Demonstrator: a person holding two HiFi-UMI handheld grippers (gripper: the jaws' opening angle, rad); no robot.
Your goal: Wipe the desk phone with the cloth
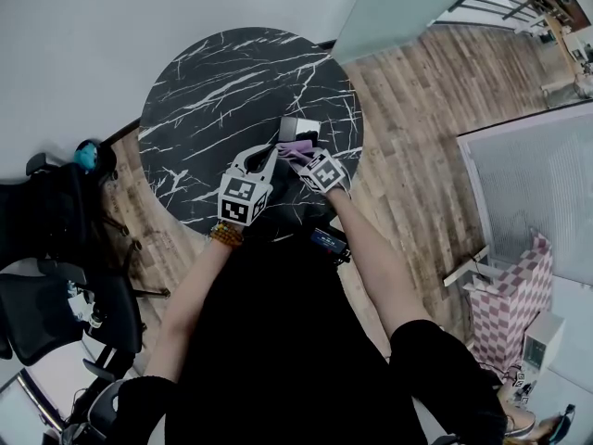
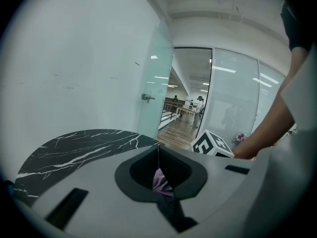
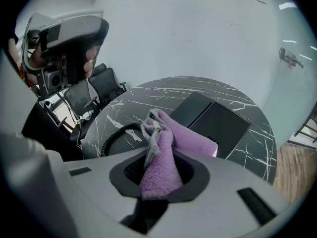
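1. An office is showing here: black swivel chairs [image 1: 56, 295] are standing at eight o'clock from the round marble table [image 1: 204, 91].
2. A desk phone [image 3: 213, 118] is sitting on that table.
3. At one o'clock, frosted glass partitions [image 2: 230, 93] and a glass door [image 2: 153, 88] are lining a corridor [image 2: 184, 114], with wood-look flooring [image 1: 426, 109] running alongside.

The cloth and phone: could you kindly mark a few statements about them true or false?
1. The right gripper is shut on the cloth. True.
2. The cloth is green. False: it is purple.
3. The phone lies on a round black table. True.
4. The phone's cord is straight. False: it is coiled.
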